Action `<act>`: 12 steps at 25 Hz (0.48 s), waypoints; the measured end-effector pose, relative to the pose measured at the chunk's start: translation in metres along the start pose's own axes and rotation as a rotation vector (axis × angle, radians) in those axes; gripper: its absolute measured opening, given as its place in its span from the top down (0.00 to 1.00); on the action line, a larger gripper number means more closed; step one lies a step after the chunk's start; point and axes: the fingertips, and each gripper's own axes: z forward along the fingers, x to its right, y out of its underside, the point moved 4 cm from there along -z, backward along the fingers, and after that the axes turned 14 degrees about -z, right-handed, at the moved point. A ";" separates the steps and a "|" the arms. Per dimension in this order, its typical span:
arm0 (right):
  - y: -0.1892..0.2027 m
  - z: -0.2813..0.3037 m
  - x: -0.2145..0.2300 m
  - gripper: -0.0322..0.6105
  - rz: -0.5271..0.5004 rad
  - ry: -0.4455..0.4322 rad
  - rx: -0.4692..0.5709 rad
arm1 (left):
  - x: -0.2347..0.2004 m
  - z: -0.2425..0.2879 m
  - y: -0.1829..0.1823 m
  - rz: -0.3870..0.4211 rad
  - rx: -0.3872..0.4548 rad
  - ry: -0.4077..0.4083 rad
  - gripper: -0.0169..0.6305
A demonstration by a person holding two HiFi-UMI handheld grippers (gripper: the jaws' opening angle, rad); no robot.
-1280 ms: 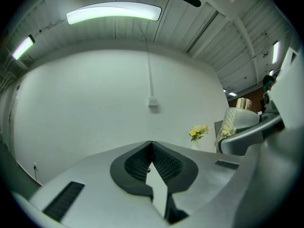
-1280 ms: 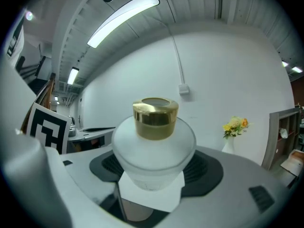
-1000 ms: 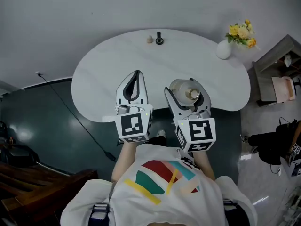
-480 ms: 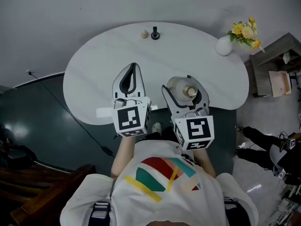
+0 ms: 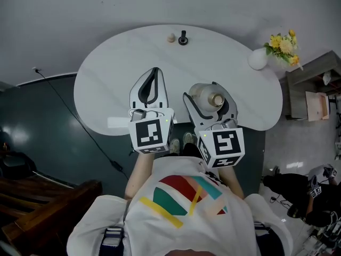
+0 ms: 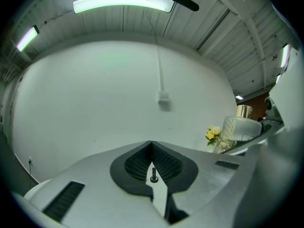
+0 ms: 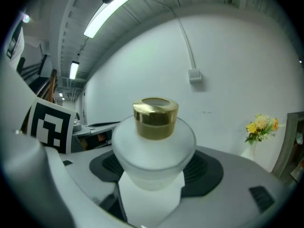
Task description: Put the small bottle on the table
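Note:
The small bottle [image 5: 209, 97] is frosted white glass with a gold cap [image 7: 155, 118]. It stands upright between the jaws of my right gripper [image 5: 211, 96], which is shut on its round body [image 7: 154, 151]. Bottle and gripper are over the near part of the white table [image 5: 122, 68]. I cannot tell whether the bottle's base touches the table. My left gripper [image 5: 153, 85] hovers just to the left of it, jaws shut with the tips meeting [image 6: 152, 144] and nothing held. The bottle [image 6: 242, 126] also shows at the right edge of the left gripper view.
At the table's far edge sit a small beige ball [image 5: 171, 37] and a small black object [image 5: 183, 38]. A white vase [image 5: 258, 59] with yellow flowers [image 5: 284, 43] stands at the far right. A grey shelf unit [image 5: 314, 92] is beyond the table's right end.
The head view has shifted a little. Both grippers stay over the table's near edge, the right one still holding the bottle.

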 end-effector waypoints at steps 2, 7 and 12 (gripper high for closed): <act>0.001 0.001 0.003 0.42 -0.001 -0.016 0.002 | 0.002 0.004 0.000 0.006 0.001 -0.015 0.95; -0.001 0.002 0.013 0.42 0.000 -0.045 0.029 | 0.011 0.009 -0.008 0.034 0.029 -0.029 0.95; -0.005 0.003 0.023 0.42 0.036 -0.055 0.057 | 0.021 0.009 -0.016 0.049 0.051 -0.029 0.95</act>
